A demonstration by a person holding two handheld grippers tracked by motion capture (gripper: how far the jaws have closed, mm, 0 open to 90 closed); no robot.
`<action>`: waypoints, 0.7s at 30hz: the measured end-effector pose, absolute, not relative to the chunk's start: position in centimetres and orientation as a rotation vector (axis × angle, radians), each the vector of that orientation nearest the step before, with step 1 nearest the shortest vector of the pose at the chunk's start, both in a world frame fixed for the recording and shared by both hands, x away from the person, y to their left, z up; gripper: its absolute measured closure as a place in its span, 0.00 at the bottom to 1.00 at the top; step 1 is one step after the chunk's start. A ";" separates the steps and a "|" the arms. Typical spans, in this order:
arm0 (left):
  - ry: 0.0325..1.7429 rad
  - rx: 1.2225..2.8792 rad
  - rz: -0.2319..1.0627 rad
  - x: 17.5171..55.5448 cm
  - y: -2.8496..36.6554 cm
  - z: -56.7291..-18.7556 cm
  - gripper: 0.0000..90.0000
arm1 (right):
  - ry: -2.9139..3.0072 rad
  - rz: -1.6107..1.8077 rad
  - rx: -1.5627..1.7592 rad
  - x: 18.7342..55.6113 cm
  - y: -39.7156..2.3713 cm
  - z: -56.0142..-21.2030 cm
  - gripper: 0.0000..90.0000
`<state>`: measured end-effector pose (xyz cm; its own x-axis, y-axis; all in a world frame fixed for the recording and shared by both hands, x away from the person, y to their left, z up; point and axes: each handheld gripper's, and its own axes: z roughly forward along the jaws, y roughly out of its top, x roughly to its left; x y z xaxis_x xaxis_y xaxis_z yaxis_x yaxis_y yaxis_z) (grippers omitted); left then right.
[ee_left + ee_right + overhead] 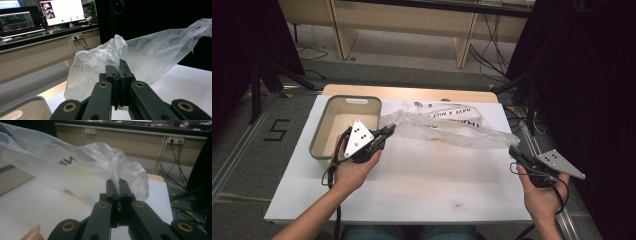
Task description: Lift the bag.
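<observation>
**A:** What is happening at the table?

**B:** A person is sitting at a white table (412, 185), holding a gripper in each hand. The left gripper (388, 132) is pinching one end of a clear plastic bag (447, 125), and the right gripper (513, 151) is pinching the other end. The bag is stretching across the far half of the table between them, sagging a little and crumpled, with black lettering on it.

**A:** Are the claws closed?

**B:** Yes. In the left gripper view the two black jaws are pressing together with a fold of the bag (112, 55) caught between them. The right gripper view is showing the same: jaws clamped tight on a bunched corner of the bag (117, 167).

**A:** Why hold it at both ends?

**B:** It looks as if the person is spreading the bag out, pulling the film taut so that it can be flattened, folded or opened.

**A:** Anything else nearby?

**B:** A grey bin (324, 117) is standing at the left of the table, just behind the left gripper. Its inside looks bare, so it may be where the bag is going.
</observation>
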<state>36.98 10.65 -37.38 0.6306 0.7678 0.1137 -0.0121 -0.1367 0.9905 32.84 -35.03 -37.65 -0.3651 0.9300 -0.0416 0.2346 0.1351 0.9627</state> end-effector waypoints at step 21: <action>0.627 1.502 0.781 37.2 10.7 -35.0 0.99 | 1.622 1.316 1.094 33.3 -35.1 -34.9 1.00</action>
